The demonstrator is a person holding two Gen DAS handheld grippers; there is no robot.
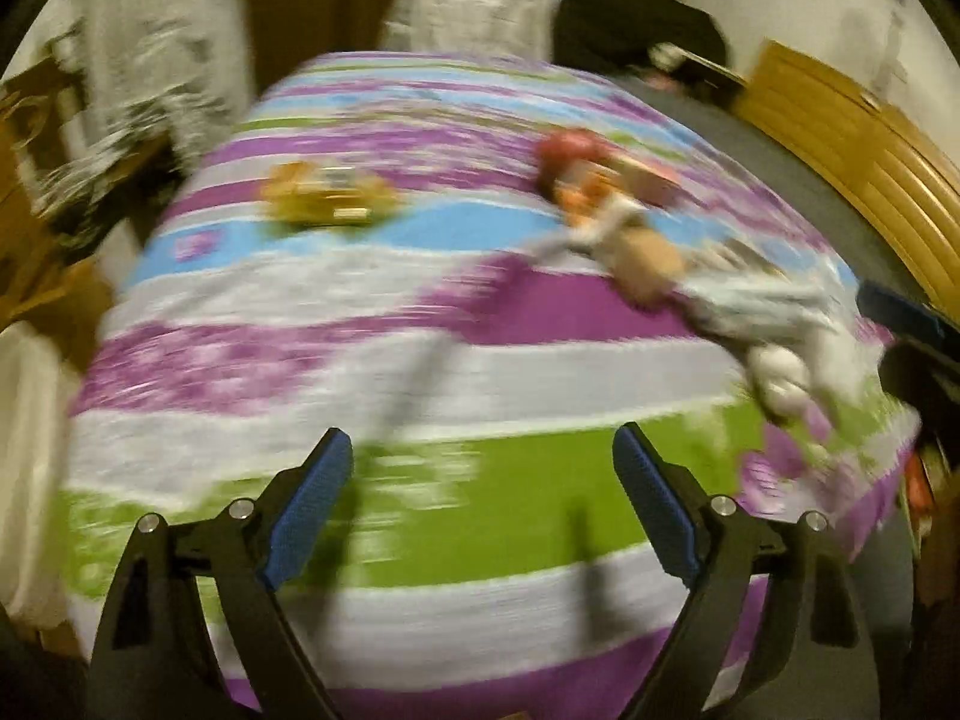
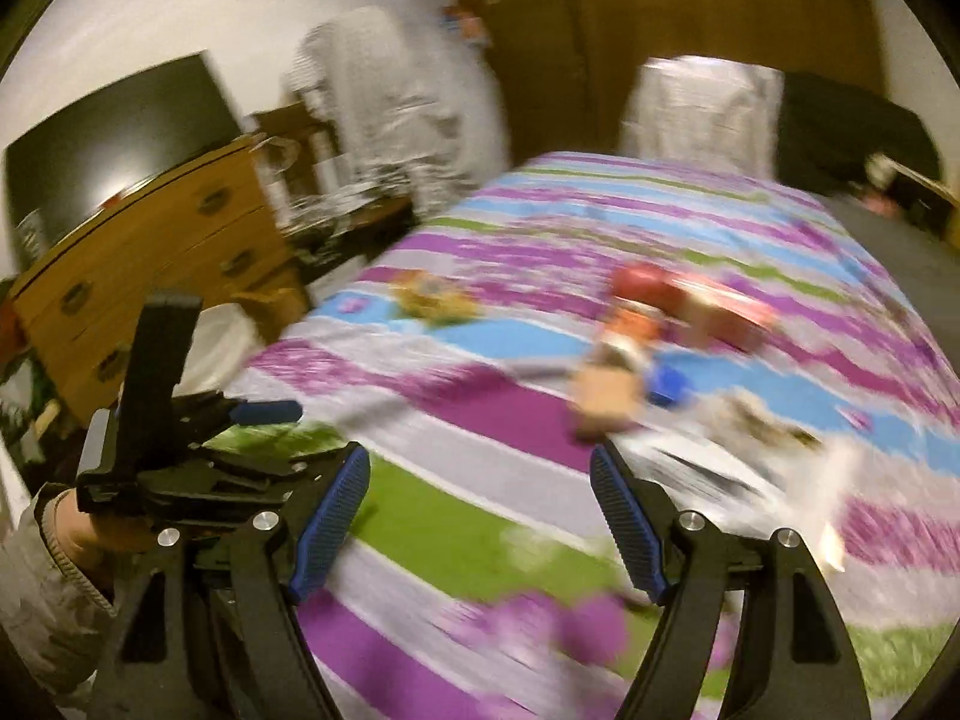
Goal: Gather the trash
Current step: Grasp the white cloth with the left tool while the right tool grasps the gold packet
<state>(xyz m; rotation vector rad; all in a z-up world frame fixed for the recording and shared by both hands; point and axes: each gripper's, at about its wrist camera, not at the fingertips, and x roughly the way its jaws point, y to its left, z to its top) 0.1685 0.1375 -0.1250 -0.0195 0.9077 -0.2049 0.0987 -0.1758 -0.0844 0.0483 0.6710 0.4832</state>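
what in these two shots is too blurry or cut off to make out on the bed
- Left wrist view: yellow-orange crumpled item on the striped purple, green and blue bedspread; motion blur hides what it is.
- Both views: pile with a red round piece and a tan cardboard box; smeared, pieces blend together.
- Left wrist view: white crumpled paper by the right edge; outline blurred.
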